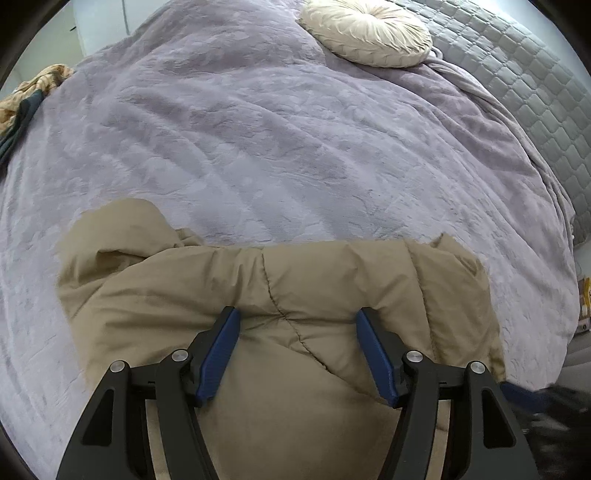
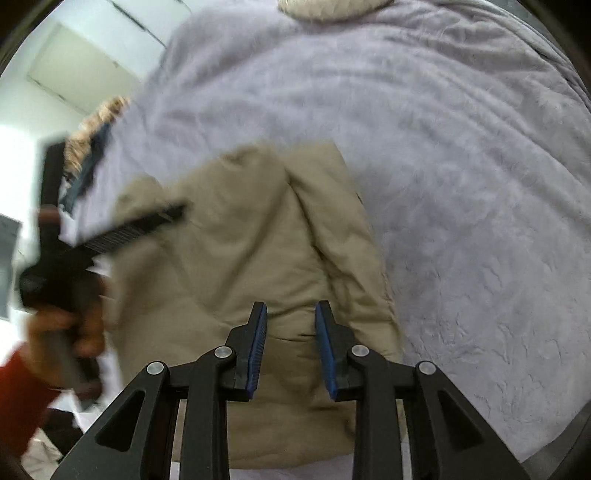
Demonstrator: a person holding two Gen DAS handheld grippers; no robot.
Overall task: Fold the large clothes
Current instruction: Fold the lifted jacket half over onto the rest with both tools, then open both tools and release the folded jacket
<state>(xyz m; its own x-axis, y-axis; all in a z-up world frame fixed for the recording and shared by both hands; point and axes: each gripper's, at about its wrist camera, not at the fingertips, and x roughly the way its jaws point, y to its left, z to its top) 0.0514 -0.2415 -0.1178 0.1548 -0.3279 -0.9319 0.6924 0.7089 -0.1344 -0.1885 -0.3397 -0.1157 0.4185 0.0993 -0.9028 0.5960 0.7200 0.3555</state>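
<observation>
A tan padded jacket (image 1: 280,288) lies bunched on a lilac bedspread (image 1: 258,129), near the bed's front edge. My left gripper (image 1: 297,314) is open, its blue-padded fingers spread wide just over the jacket's folded ridge, holding nothing. In the right wrist view the same jacket (image 2: 251,240) lies lengthwise ahead. My right gripper (image 2: 290,304) is open with a narrower gap, above the jacket's near end and empty. The left gripper (image 2: 110,232), held by a hand, shows blurred over the jacket's left side.
A round cream cushion (image 1: 365,31) sits at the far end of the bed beside a grey quilted headboard (image 1: 535,85). A patterned orange and dark garment (image 1: 29,96) lies at the bed's left edge. A white wall and door (image 2: 81,66) stand beyond the bed.
</observation>
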